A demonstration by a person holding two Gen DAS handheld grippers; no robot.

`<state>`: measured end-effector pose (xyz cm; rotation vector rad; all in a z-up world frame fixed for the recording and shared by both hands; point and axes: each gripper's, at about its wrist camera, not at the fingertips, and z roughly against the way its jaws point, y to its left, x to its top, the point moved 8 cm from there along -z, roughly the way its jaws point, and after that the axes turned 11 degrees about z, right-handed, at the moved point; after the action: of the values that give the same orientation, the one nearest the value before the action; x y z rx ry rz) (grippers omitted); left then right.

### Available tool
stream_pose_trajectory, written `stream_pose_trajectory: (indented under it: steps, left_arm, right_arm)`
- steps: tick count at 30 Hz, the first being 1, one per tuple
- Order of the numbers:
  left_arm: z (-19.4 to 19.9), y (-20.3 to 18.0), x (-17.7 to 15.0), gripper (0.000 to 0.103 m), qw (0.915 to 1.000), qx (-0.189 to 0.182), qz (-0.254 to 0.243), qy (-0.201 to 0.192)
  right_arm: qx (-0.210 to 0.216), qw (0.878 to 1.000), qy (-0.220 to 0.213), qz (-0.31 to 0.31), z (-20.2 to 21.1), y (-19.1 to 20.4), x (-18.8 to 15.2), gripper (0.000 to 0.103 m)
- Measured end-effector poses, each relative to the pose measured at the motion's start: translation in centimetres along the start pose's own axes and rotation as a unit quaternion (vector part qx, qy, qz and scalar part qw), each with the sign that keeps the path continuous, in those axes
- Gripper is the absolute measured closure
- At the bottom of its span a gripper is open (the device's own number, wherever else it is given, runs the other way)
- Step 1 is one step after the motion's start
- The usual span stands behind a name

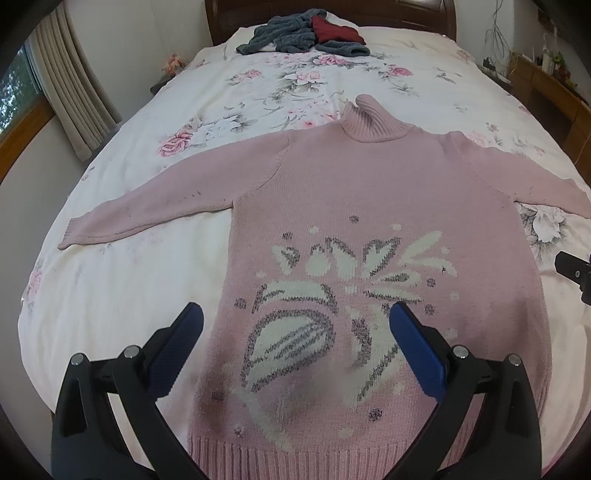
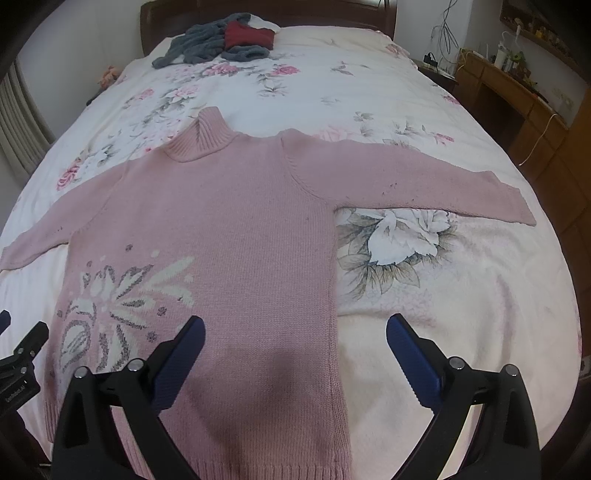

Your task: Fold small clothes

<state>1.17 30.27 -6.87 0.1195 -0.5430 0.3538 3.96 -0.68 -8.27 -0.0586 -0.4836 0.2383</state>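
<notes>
Where one pink sweater (image 1: pixel 369 192) lies, two grippers (image 1: pixel 295 328) gape

I'm in a home bedroom: a wide bed (image 1: pixel 122 302) under a floral cover fills my view, its dark wooden headboard (image 1: pixel 218 22) at twelve o'clock, beige curtains (image 1: pixel 70 88) by a window at ten, a cluttered wooden desk (image 2: pixel 517 96) at two.

A pink sweater (image 1: pixel 369 206) lies flat on the floral bedspread (image 1: pixel 147 122), left gripper (image 1: pixel 295 325) jaws spread above its hem.
</notes>
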Motion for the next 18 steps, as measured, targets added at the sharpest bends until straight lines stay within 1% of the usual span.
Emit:
stream_pose_trajectory:
  steps: [18]
  left_arm:
    - [-0.06, -0.04, 0.01, 0.003, 1.0000, 0.000, -0.002, 0.000]
  right_arm:
    - [0.000, 1.000, 0.002, 0.000, -0.35, 0.09, -0.12, 0.004]
